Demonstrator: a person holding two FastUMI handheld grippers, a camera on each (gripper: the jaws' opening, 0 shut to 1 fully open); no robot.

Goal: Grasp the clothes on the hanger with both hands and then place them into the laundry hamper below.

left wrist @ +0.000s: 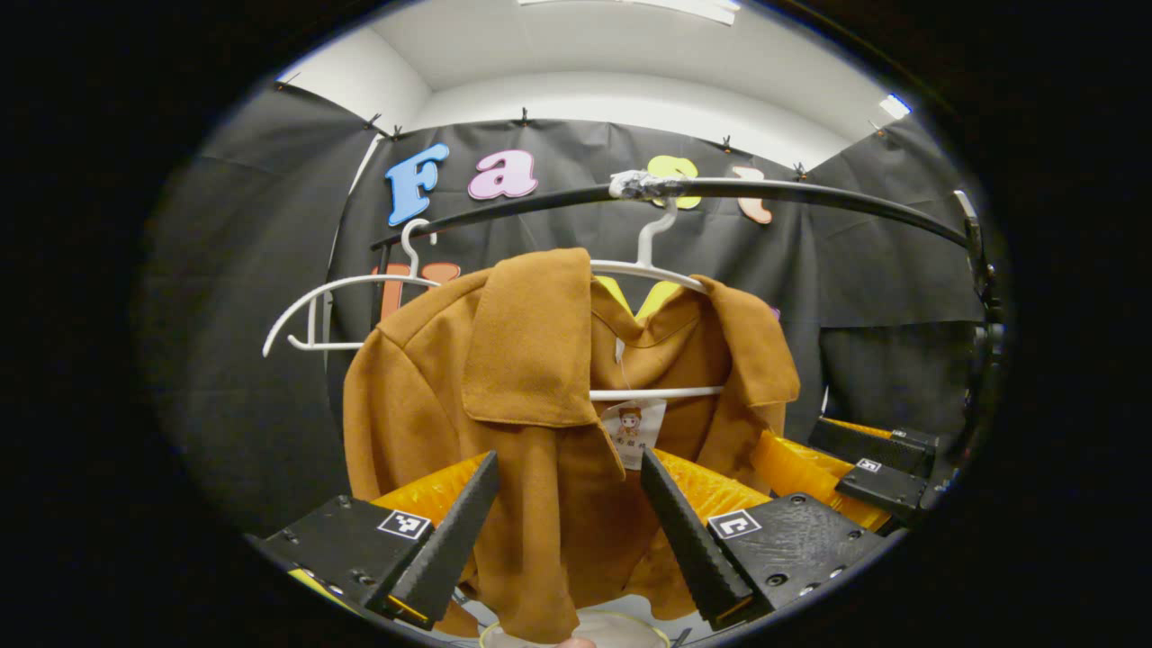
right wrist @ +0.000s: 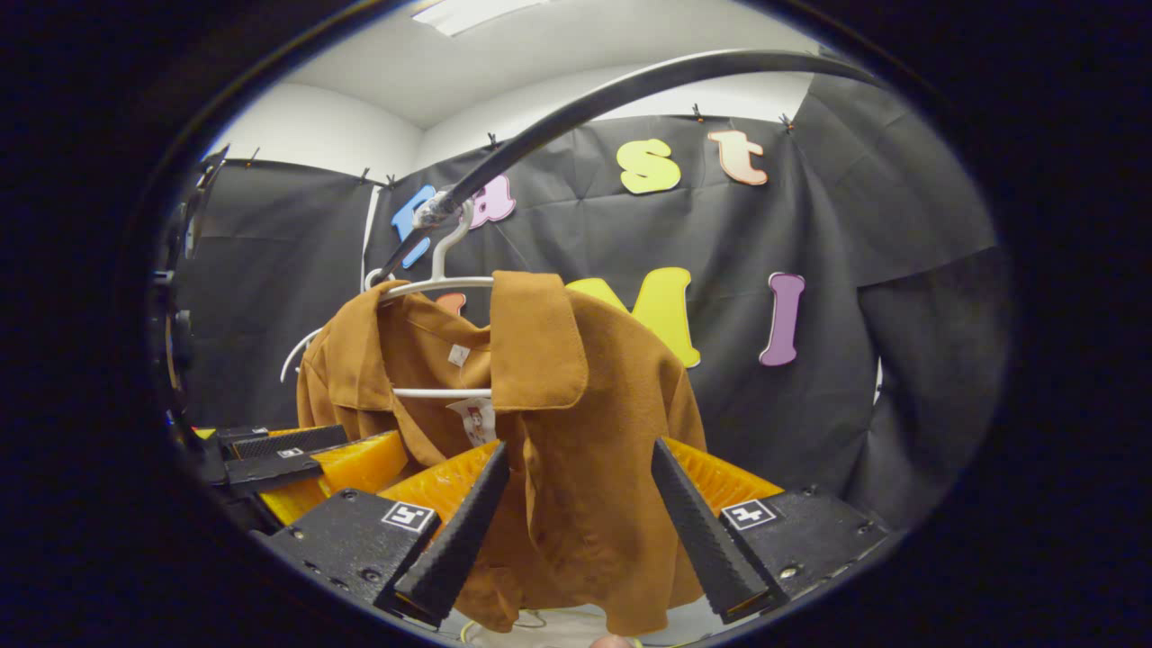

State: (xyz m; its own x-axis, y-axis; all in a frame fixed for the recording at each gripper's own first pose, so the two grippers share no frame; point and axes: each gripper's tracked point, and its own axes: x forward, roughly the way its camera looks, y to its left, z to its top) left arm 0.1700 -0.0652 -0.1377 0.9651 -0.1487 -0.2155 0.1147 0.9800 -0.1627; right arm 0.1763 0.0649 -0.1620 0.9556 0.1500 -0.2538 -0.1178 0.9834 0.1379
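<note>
A black rail (left wrist: 810,193) arches across above both tools, high enough that whatever hangs from it drops free in front of them. From it hangs a white hanger (left wrist: 643,261) carrying the brown jacket (left wrist: 540,432), the task's garment, which sits straight ahead of the left tool (left wrist: 569,504) and reaches down between and below its two fingers. Seen from the right gripper view, the same jacket (right wrist: 585,450) hangs just ahead of the right tool (right wrist: 576,504), one front panel dropping into the gap between its fingers. A second white hanger (left wrist: 333,310), bare, hangs farther along the rail, up and to the left of the left tool.

Each tool is spread wide, fingers well apart with cloth lying in the gap, and neither has closed on anything; the fabric looks untouched by the pads, though contact at the inner edges is hard to rule out. The two tools stand side by side, one on each front half of the jacket, seemingly so that a two-handed pinch can lift the shoulders off the hanger evenly.

A paper tag (left wrist: 634,432) dangles at the collar, above the left tool's gap. A pale rim below the hem may be the hamper; I cannot tell.
</note>
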